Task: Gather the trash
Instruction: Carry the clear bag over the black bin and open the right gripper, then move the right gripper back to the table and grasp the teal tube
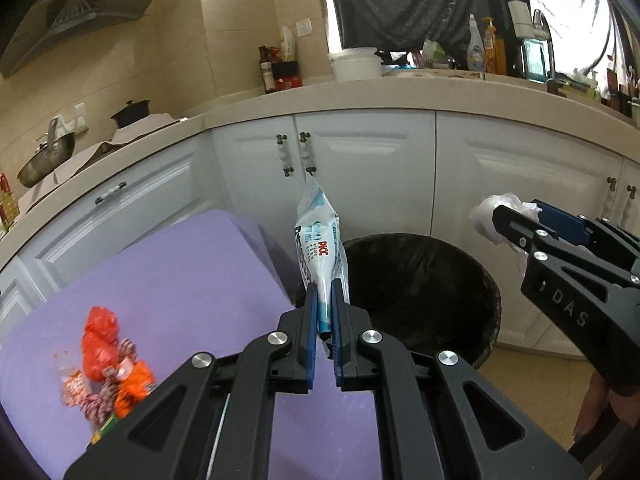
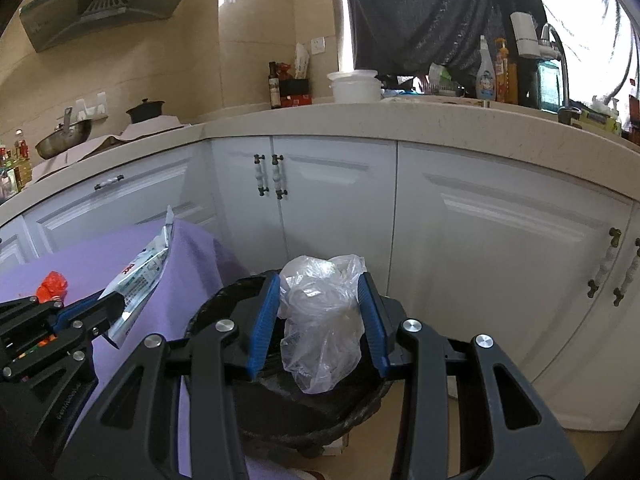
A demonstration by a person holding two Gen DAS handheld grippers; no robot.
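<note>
Left wrist view showed the left gripper (image 1: 325, 300) clenched on the lower end of a white and blue wrapper (image 1: 318, 240), a flat, glossy printed sachet that stood upright from between the blue ribbed pads, above the near rim of the trash bin (image 1: 420, 280). Right wrist view had the right gripper (image 2: 319, 312) grasping a clear plastic bag (image 2: 320, 320), thin, crumpled and translucent, bulging between the two pads and hanging below them over the bin's opening. That bin was round, lined with a wrinkled black bag, standing on the floor just beside a table draped in a smooth lilac cloth (image 1: 180, 272). On the cloth, well apart from both grippers, lay a heap of remaining litter (image 1: 108, 364): a crinkled red bag and orange packets. White panelled cabinet doors (image 1: 360, 172) curved behind.
</note>
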